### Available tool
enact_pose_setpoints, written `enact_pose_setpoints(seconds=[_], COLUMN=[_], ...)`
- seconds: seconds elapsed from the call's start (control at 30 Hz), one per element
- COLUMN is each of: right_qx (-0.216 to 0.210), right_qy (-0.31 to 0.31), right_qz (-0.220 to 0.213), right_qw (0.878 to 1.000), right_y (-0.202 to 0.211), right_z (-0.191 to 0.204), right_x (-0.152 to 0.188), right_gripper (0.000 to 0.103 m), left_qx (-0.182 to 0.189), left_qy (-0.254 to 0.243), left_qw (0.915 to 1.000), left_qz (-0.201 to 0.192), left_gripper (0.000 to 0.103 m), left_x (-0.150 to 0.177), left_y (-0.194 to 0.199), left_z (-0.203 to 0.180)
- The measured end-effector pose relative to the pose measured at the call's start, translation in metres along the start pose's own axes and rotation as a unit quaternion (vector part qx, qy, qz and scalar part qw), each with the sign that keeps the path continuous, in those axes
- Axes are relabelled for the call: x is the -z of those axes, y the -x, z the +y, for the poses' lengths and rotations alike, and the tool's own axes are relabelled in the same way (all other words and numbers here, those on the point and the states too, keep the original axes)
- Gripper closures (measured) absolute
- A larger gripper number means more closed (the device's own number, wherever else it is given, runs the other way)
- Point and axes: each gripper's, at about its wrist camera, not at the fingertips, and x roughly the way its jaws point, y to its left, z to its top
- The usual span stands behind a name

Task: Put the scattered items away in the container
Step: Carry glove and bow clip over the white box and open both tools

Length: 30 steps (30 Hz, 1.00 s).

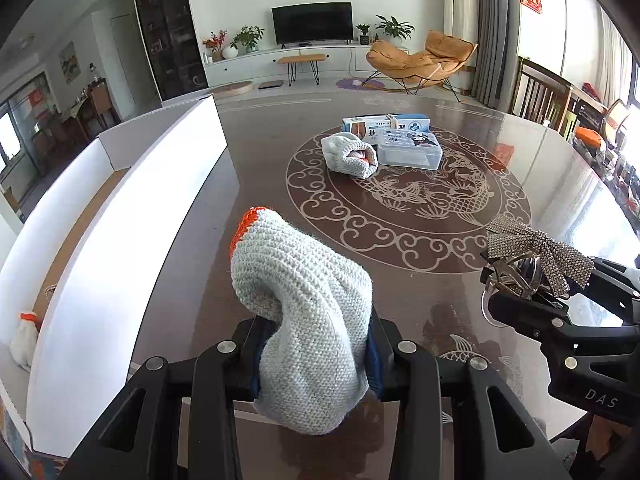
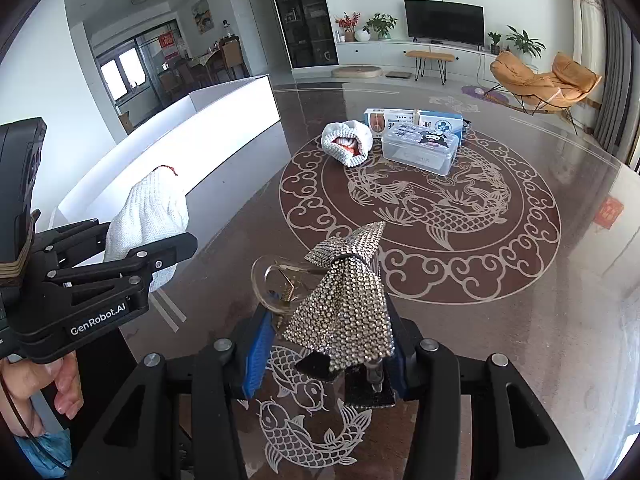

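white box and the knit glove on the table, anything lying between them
Nothing: in both wrist views only bare dark table separates the white box from the knit glove.

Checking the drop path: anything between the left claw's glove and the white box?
Only the box's own near wall. The left claw holds the knitted glove above the table, beside the white box on its left; that tall wall stands between them, so lift over it. Nothing else is visible there.
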Motion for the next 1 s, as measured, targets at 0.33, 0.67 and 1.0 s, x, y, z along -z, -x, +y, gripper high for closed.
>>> enact_pose_setpoints(seconds=[0.33, 0.67, 1.0], right_qx=[-0.012, -0.090, -0.170], right_qy=[0.010, 0.067, 0.164], right_qz=[0.009, -0.012, 0.001], right_qw=[1.000, 0.994, 0.972], right_y=[-0.006, -0.040, -0.153], right_z=[0.015, 0.089, 0.260], right_x=[-0.012, -0.099, -0.237], right_gripper=[0.055, 0.055, 0.054], left_qx=[0.016, 0.057, -0.017], left_qy=[0.014, 0.125, 0.219], left_qw=[0.9998, 0.9903, 0.9713], left_qz=[0.000, -0.015, 0.090], left_gripper=[0.064, 0.063, 0.063], left_x=[-0.008, -0.044, -0.085], left_y=[0.009, 0.059, -0.056], left_z=[0.017, 0.176, 0.371])
